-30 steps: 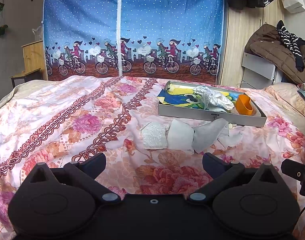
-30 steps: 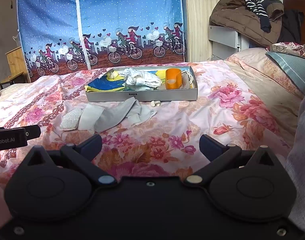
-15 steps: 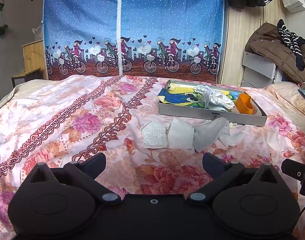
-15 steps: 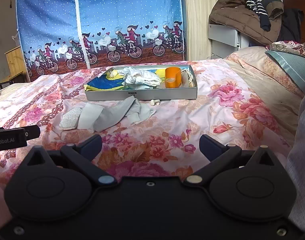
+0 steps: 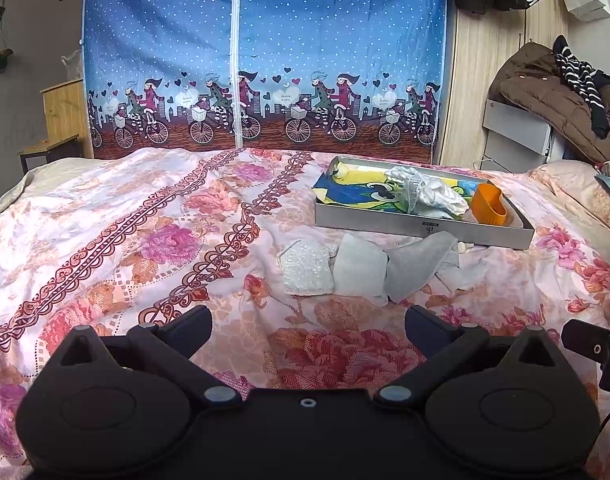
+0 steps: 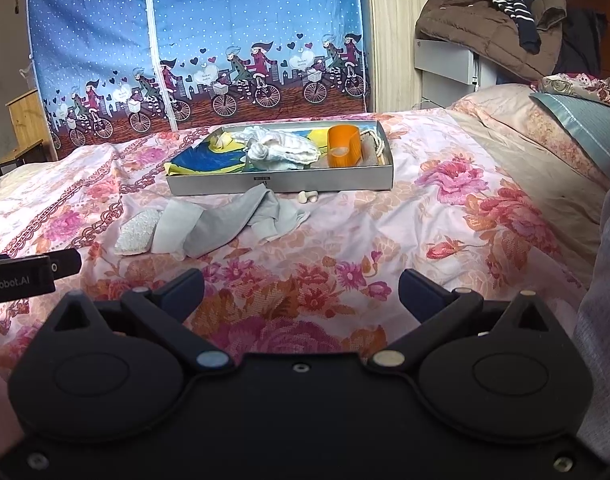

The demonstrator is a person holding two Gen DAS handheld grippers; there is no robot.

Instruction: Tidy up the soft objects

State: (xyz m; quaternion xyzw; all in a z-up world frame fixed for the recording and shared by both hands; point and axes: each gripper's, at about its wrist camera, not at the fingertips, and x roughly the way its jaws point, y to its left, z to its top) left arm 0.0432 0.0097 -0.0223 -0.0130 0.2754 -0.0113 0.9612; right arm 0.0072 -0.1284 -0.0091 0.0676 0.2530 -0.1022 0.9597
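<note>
Both tongs are released and empty. Your left gripper and your right gripper each show their two fingers spread wide with only floral bedspread between them, and both hover low over the bed, well short of the work.

The task's things lie ahead of both tongs. Three loose soft pieces sit in a row on the bedspread: a white textured pad, a pale folded cloth touching it, and a grey garment overlapping the cloth. Beyond them, just past the grey garment, stands the grey tray, which already holds a yellow-and-blue cloth, a crumpled white cloth and an orange cup. A small white item lies on the bedspread against the tray's near wall; its identity cannot be determined.

Note the governing relation:
- From your left gripper, the row lies ahead and slightly right; the textured pad is almost straight ahead.
- From your right gripper, the row lies ahead and to the left; the grey garment is the nearest piece.
- The row's long axis runs crosswise to both tongs, roughly parallel to the tray's near wall. The grey garment's long axis runs diagonally toward the tray.

Judgement: the loose pieces are not yet stowed. Neither gripper is clearly closer; assign the pad to the left and the garment to the right.
</note>
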